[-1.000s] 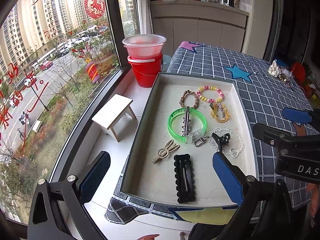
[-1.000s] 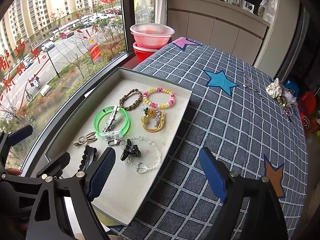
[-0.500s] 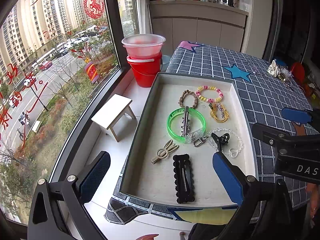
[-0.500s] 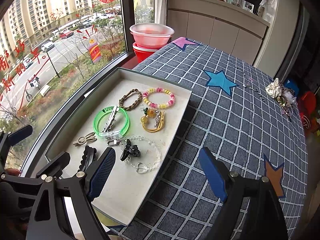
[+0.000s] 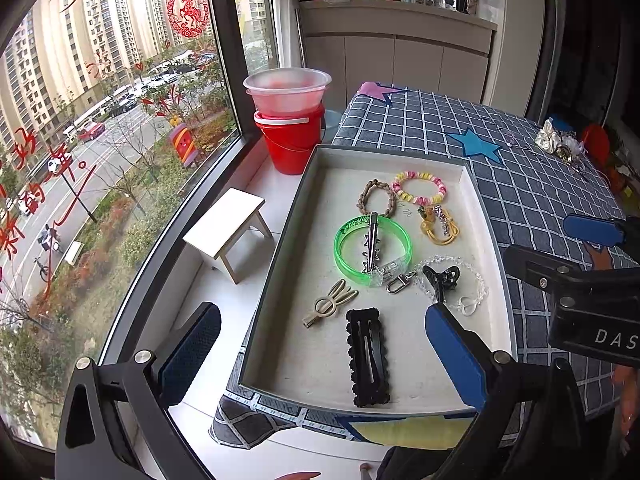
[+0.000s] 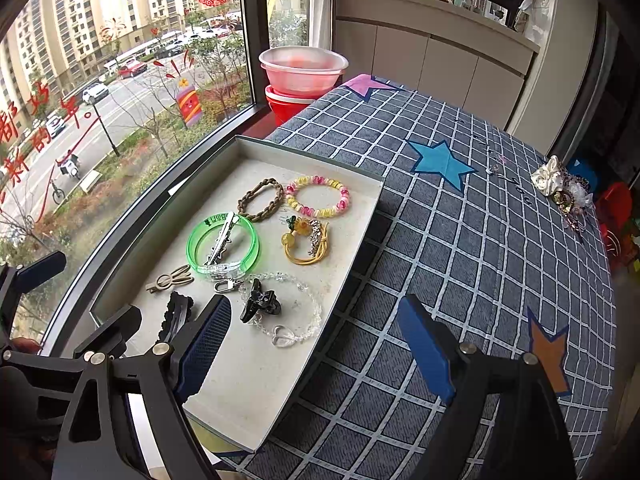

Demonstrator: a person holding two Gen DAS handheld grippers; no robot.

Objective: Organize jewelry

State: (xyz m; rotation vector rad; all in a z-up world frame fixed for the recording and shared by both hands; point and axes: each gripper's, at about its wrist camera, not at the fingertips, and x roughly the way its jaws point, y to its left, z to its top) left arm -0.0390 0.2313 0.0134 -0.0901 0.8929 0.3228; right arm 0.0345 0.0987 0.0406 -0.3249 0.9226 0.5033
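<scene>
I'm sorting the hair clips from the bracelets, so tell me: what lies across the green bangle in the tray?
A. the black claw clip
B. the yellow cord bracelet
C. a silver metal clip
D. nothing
C: a silver metal clip rests lengthwise over the green bangle in the tray; the black claw clip sits apart, on the clear bead bracelet.

Daylight pours in from the window [image 5: 120, 160] on the left, bright and even, with the sky near the top blown out to white. Shadows in the tray [image 5: 304, 344] are soft and faint. Both views are sharp at the centre; fisheye distortion bends the window frame and darkens the corners into a black vignette.
</scene>
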